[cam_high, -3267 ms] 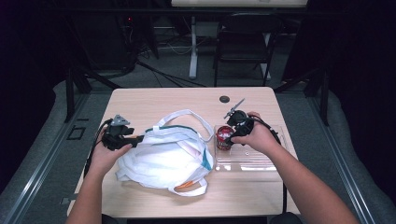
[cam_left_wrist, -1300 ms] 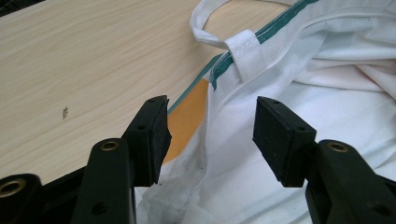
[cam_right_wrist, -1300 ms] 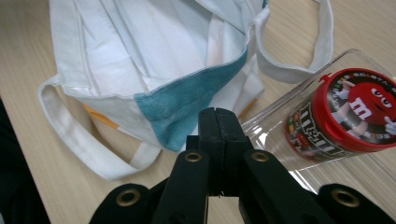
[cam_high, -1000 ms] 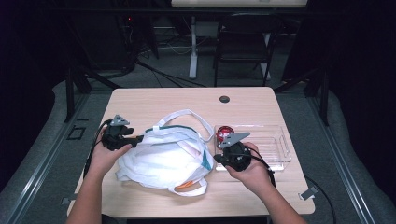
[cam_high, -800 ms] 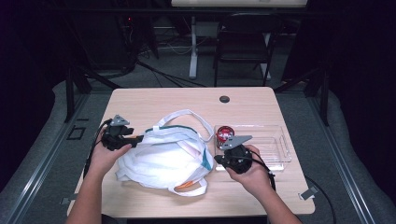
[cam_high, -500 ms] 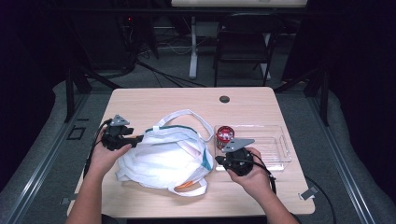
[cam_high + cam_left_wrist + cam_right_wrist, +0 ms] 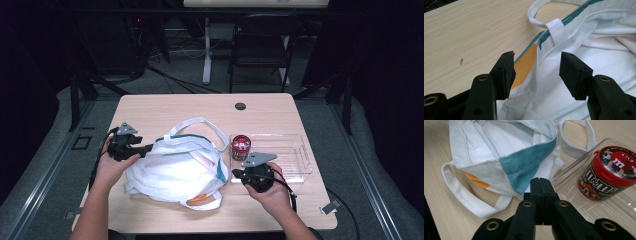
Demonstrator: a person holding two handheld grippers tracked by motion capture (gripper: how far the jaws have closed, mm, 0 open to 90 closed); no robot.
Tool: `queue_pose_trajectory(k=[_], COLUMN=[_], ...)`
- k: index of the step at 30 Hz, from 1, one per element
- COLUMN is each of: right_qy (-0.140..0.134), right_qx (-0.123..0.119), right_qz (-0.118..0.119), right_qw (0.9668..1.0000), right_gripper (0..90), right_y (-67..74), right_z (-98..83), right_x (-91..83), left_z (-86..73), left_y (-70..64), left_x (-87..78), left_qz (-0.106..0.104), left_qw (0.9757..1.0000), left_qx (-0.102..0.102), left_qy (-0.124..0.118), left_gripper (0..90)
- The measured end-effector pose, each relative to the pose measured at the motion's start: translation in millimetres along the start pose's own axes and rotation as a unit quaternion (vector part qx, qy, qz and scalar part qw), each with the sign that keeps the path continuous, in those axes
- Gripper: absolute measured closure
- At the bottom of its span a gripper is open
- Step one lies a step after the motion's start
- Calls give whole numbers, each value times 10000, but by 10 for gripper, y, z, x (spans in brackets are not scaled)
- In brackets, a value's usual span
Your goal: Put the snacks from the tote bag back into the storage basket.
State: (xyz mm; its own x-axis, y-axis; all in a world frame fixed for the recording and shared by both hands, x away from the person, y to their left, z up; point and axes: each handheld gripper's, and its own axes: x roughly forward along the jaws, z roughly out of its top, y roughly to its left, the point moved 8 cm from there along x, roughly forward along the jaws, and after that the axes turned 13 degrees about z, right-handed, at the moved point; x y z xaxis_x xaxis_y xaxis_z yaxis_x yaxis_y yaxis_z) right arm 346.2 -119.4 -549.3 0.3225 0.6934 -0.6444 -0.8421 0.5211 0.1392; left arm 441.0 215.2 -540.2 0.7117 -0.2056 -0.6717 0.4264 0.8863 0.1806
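While your forearms come in from the near edge, the wooden table (image 7: 165, 107) carries everything: biggest on it is the white cloth bag (image 7: 175, 167), slumped left of centre, teal trim along its mouth, orange showing at the bottom edge, one handle loop arcing toward the far side, another lying flat by the near edge. Right of it, touching or just beside the bag, sits the clear plastic tray (image 7: 295, 157), long side across the table. Your left gripper (image 7: 145, 149) rests at the bag's left end; in the left gripper view its jaws stand wide apart with the bag's side seam and rim (image 7: 541, 50) between them, pads not pressing on cloth. Your right gripper (image 7: 235, 173) sits at the tray's near left corner, pointing at the bag; in the right gripper view its jaws are pressed flat together with nothing between them, tips just short of the teal panel (image 7: 524, 170). Smallest: the red M&M's tub (image 7: 240, 147), upright, lid on, inside the tray's left end, just beyond your right gripper and apart from it.
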Motion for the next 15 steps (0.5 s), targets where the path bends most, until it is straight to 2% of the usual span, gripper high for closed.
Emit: queue_pose_trajectory(k=[15], right_qy=[-21], right_qx=[-18], right_qz=[17], right_qw=[10000], right_gripper=[900], right_y=[-1], right_z=[-21], right_x=[7], left_z=[-2], left_y=[3], left_x=[-7], left_qz=[2], left_qw=[10000], left_qx=[4], left_qy=[6], left_gripper=[458])
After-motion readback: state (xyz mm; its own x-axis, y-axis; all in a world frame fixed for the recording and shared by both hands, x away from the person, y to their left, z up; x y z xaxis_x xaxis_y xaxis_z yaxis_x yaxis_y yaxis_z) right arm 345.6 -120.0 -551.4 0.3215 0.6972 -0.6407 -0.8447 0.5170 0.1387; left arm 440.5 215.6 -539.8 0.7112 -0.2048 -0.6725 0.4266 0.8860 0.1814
